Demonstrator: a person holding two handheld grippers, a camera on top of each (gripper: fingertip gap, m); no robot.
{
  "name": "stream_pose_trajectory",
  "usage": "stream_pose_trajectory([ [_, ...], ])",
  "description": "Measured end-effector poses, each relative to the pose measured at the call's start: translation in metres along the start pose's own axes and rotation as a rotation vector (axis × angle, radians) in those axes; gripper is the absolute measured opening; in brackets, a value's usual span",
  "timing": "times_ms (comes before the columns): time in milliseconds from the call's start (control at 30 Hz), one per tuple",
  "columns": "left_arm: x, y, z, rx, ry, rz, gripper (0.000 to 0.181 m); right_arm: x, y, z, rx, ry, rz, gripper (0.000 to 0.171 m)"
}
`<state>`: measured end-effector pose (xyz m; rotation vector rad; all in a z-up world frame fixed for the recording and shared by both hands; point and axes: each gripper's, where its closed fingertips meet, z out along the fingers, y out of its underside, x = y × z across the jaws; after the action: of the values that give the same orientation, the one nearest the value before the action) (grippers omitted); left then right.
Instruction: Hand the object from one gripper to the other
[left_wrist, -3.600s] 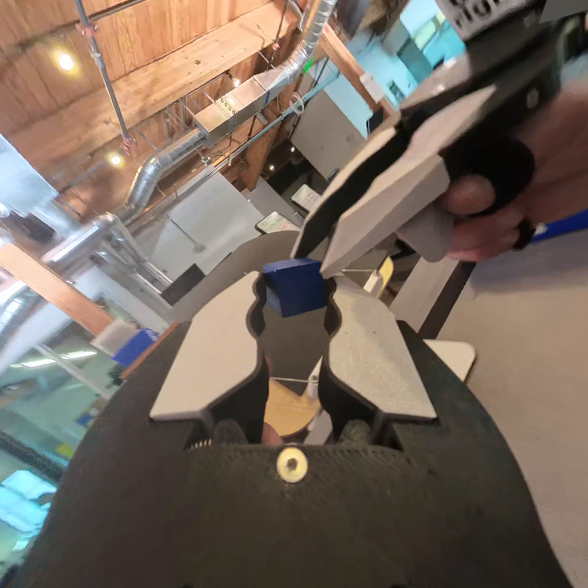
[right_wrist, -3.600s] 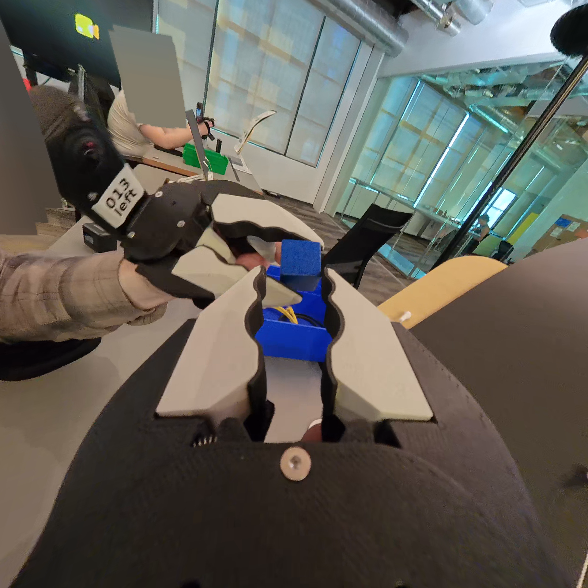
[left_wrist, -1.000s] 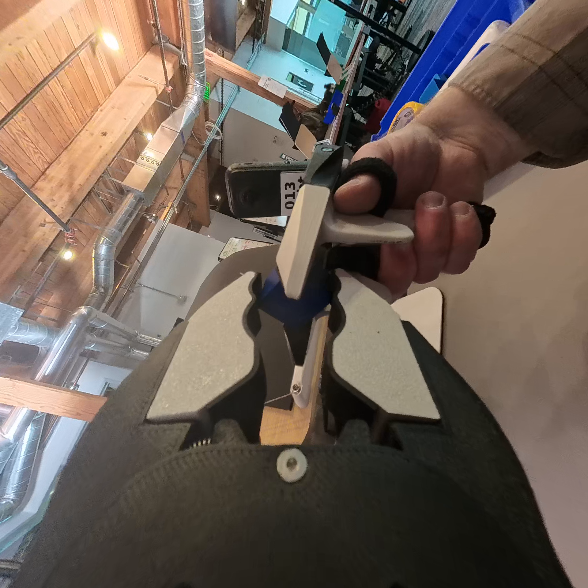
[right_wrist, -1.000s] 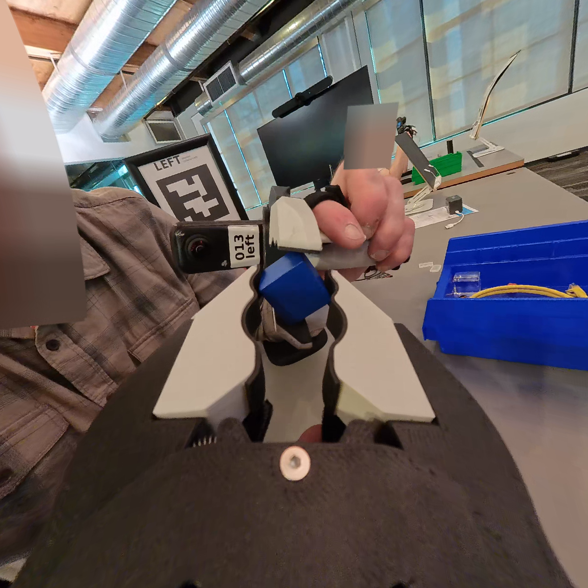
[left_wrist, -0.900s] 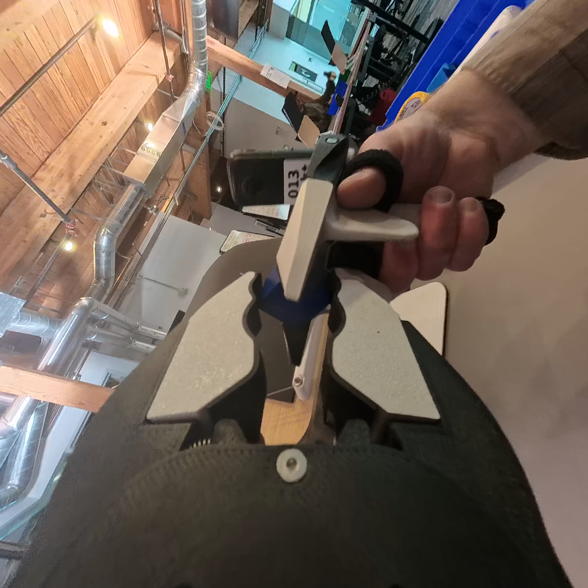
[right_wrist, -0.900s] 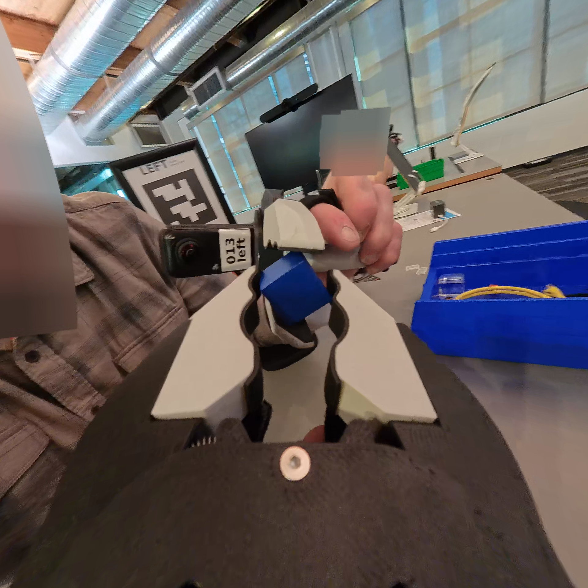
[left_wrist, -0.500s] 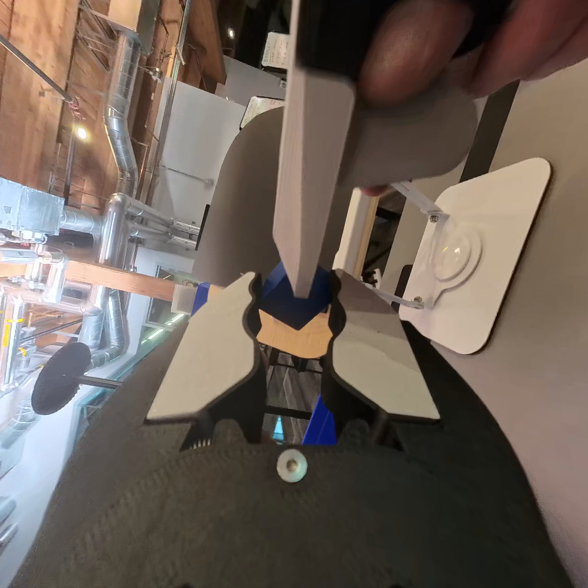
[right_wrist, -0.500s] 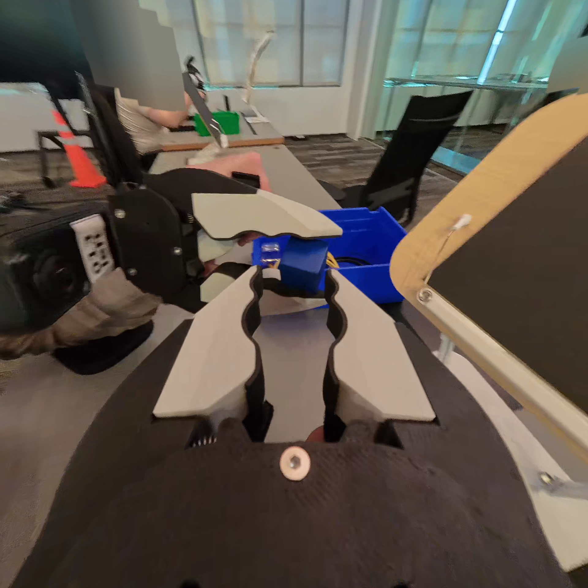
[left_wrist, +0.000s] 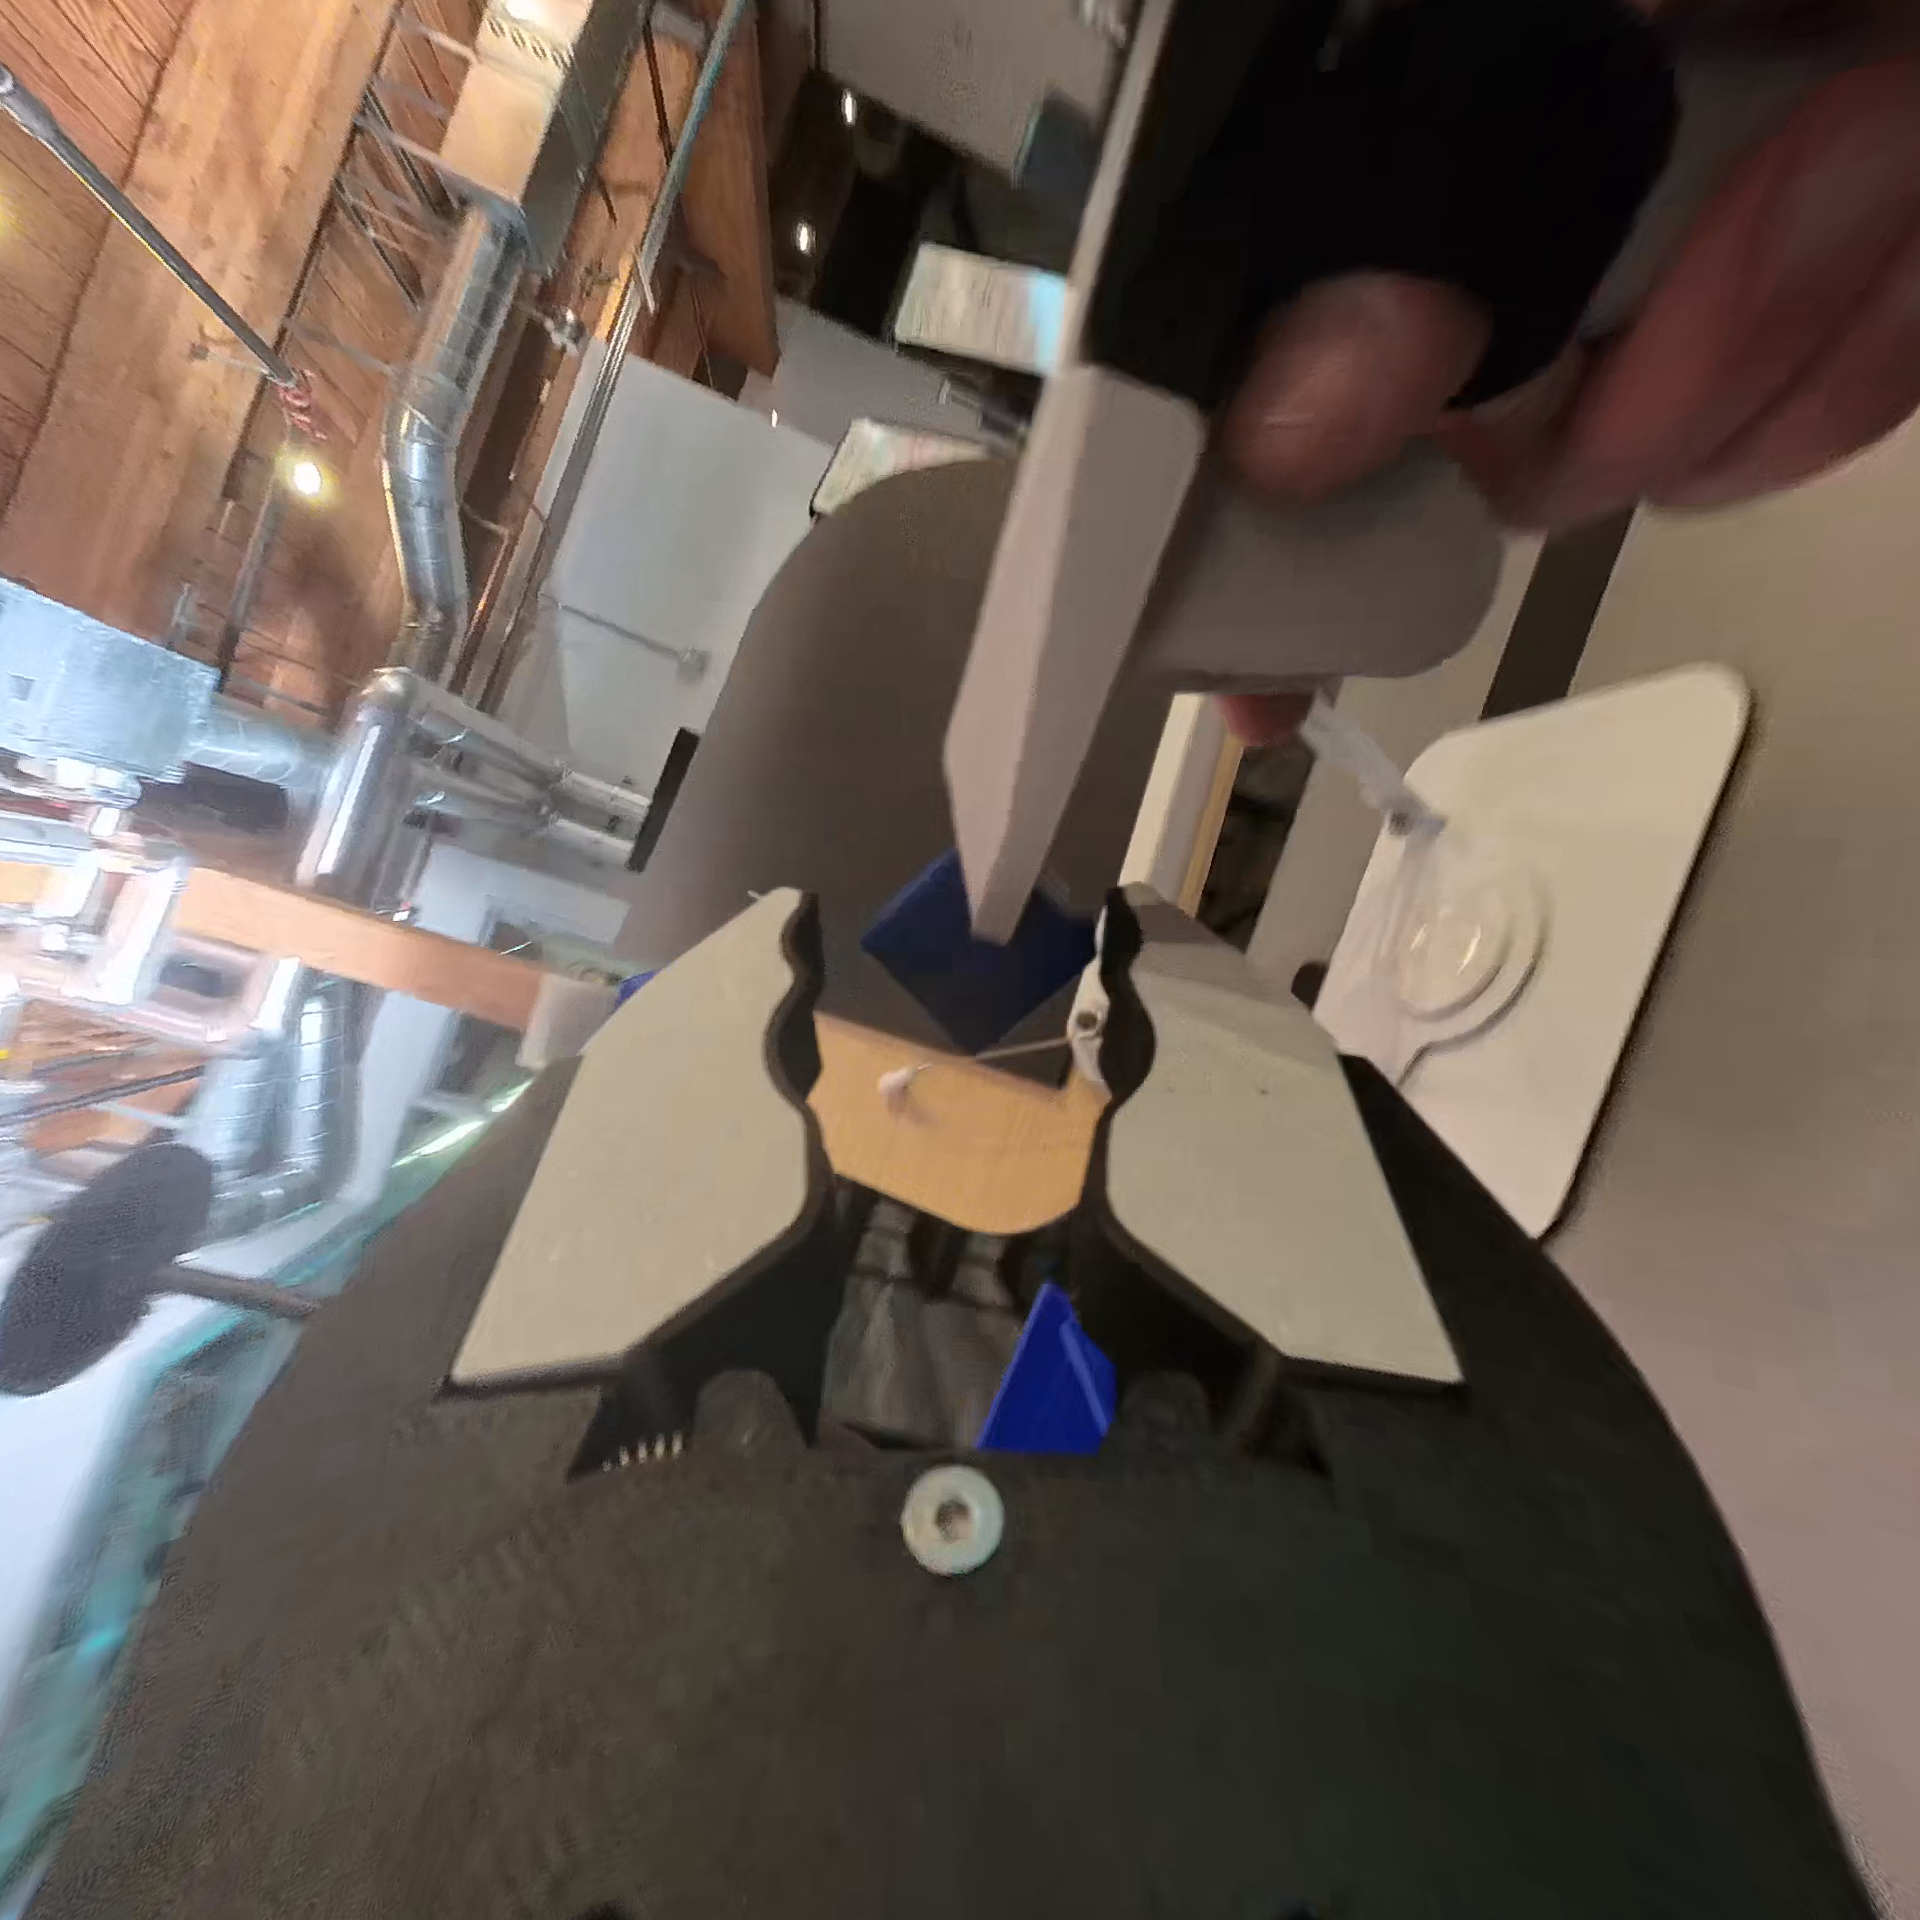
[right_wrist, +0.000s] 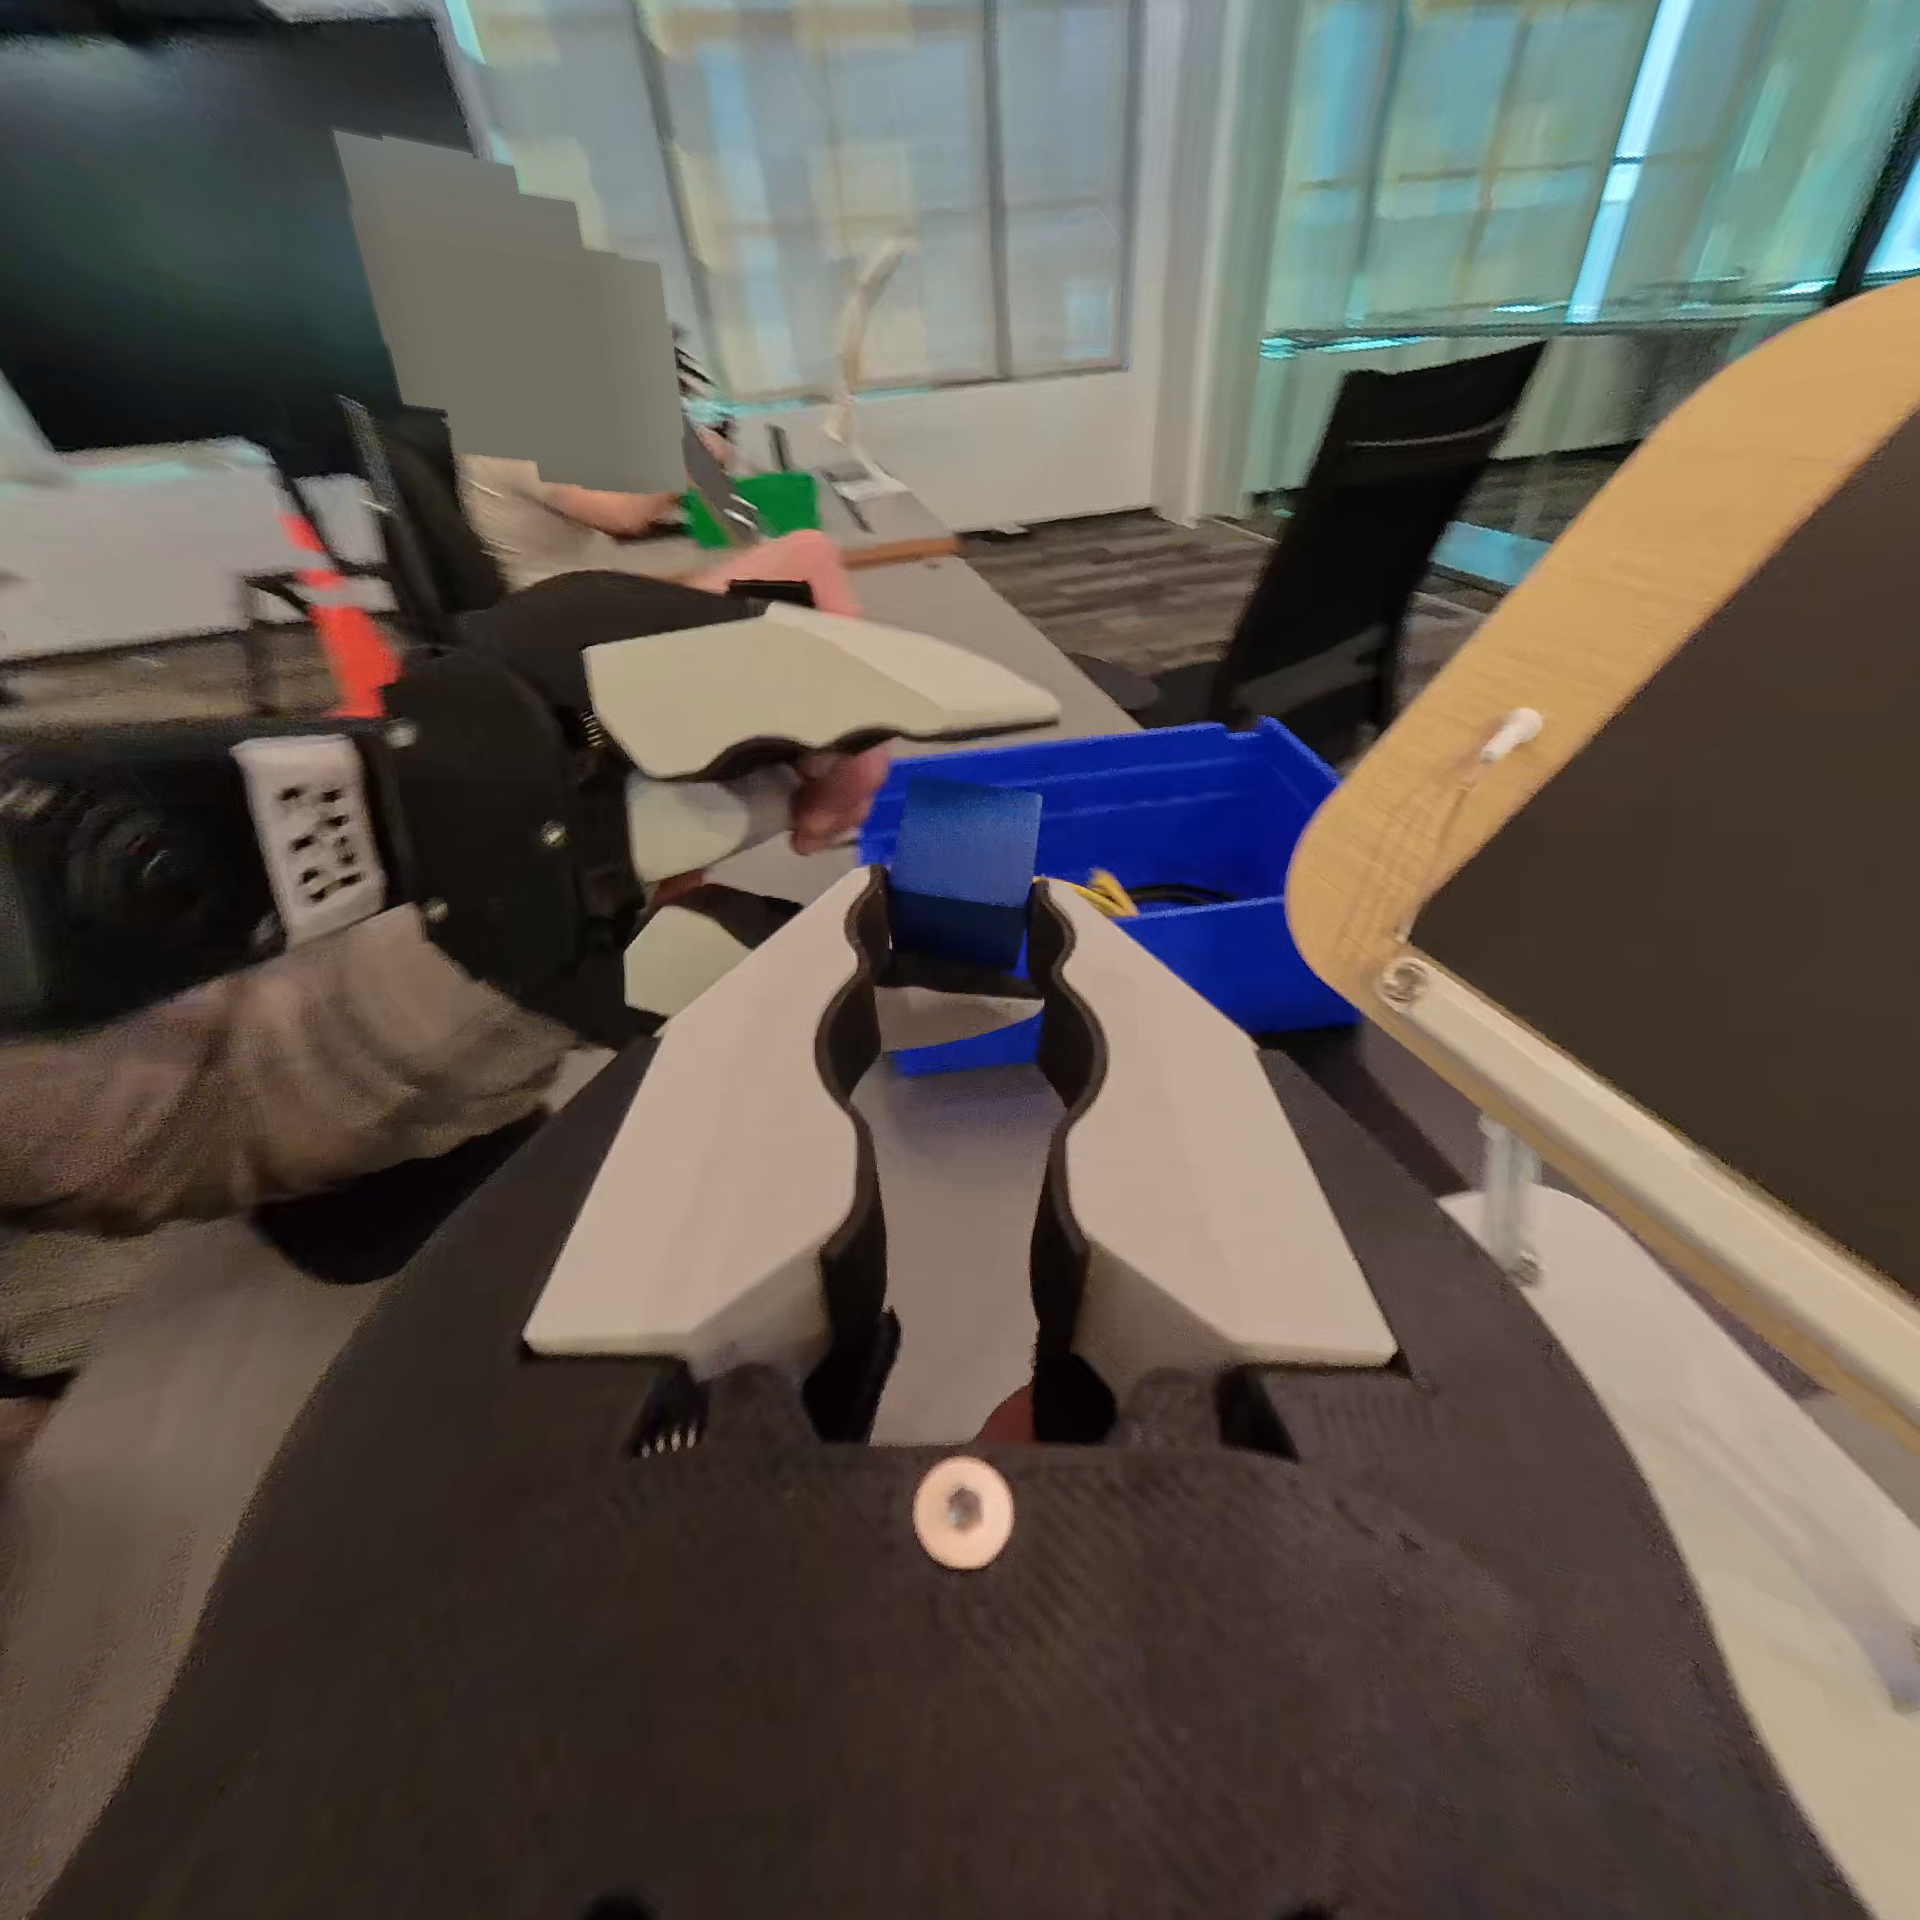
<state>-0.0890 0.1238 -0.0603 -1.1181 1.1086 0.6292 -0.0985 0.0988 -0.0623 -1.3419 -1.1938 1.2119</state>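
Note:
A blue block (right_wrist: 966, 878) is clamped between the tips of my right gripper (right_wrist: 961, 883), which is shut on it and holds it in the air. My left gripper is at the left of the right wrist view, its pale fingers (right_wrist: 810, 686) spread and clear of the block. In the left wrist view my left gripper (left_wrist: 956, 914) is open. The block (left_wrist: 935, 956) sits at its mouth with a gap on the left side. The right gripper's finger (left_wrist: 1049, 665) comes down onto the block from above, with a person's hand behind it.
A blue bin (right_wrist: 1195, 810) holding a yellow cable stands on the grey table just beyond the block. A black board with a wooden edge (right_wrist: 1558, 727) on a white base plate (left_wrist: 1558, 935) stands close on the right. A black chair (right_wrist: 1382, 540) is farther back. Left and right tips are no more than a few centimetres apart.
My left gripper's jaws have opened and it has drawn back to the left, off the block. The block stays in my right gripper. Both views have swung round.

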Motion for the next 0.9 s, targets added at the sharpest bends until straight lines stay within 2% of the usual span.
stream_pose_trajectory([
  [167,-0.008,-0.025,-0.015,0.208,0.115,-0.291,0.052,-0.008,-0.014,-0.021,0.16,-0.237,0.13,0.023],
  [267,-0.011,-0.036,-0.021,0.306,0.2,-0.503,0.05,-0.008,-0.018,-0.029,0.233,-0.303,0.161,0.023],
  [367,-0.015,-0.043,-0.024,0.367,0.289,-0.703,0.048,-0.01,-0.018,-0.031,0.266,-0.326,0.129,0.023],
  [500,-0.008,-0.052,-0.028,0.419,0.55,-1.058,0.052,-0.02,-0.022,-0.037,0.32,-0.312,-0.041,0.023],
  [567,-0.014,-0.056,-0.031,0.494,0.613,-1.196,0.046,-0.023,-0.022,-0.038,0.315,-0.288,-0.124,0.023],
  [667,-0.017,-0.057,-0.032,0.53,0.625,-1.254,0.035,-0.026,-0.019,-0.038,0.291,-0.28,-0.181,0.023],
  [767,-0.005,-0.058,-0.03,0.484,0.65,-1.206,0.034,-0.029,-0.023,-0.041,0.324,-0.294,-0.186,0.023],
  [900,-0.005,-0.062,-0.031,0.514,0.686,-1.252,0.032,-0.034,-0.021,-0.041,0.326,-0.311,-0.211,0.024],
])
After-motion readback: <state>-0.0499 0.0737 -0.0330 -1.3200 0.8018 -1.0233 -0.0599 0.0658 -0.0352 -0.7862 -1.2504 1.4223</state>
